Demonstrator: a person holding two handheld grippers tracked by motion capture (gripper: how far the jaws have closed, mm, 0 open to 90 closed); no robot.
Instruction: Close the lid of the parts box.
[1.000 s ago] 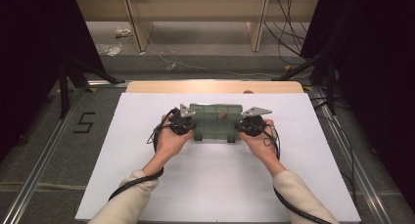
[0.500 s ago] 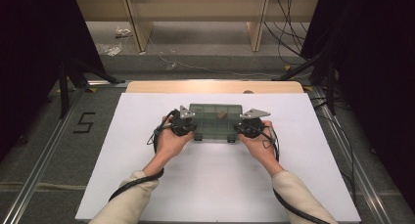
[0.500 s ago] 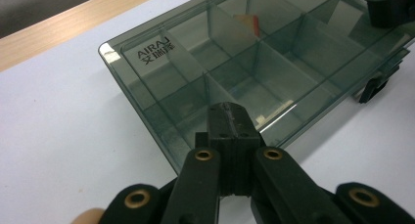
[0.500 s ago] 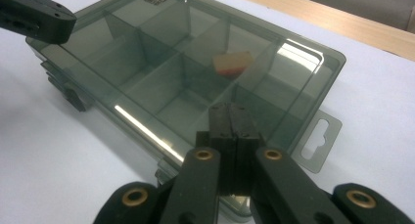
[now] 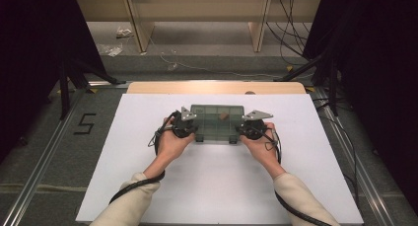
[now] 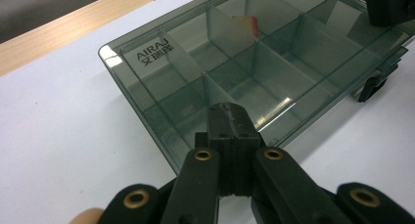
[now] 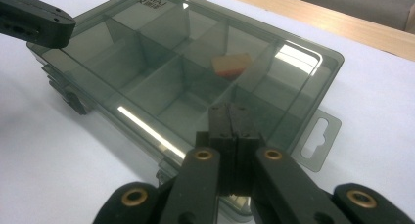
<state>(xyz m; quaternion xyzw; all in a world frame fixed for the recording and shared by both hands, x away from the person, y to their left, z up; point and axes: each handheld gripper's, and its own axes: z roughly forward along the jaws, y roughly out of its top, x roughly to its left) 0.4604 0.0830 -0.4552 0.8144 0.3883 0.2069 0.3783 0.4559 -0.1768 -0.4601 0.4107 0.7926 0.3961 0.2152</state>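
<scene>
The smoked-plastic compartment box [image 5: 217, 123] lies lid-shut mid-table on the white sheet [image 5: 148, 186], a small orange-tan piece [image 7: 231, 64] in one inner cell. The left gripper [image 6: 230, 117] and right gripper [image 7: 230, 117] rest at its near edge, each with jaws clenched together on nothing, so the lid looks pressed down and the work judged near its end. The lid reads "AIRAJ" [image 6: 152, 49] above Chinese characters; "5" [image 5: 85, 123] marks the floor.

I work in a lab recording bay: black curtains [image 5: 29, 63] flank my white-topped table [image 5: 217, 186], loose cables [image 5: 291, 33] trail over the grey floor [image 5: 44, 152], marked "5" [image 5: 85, 123].
</scene>
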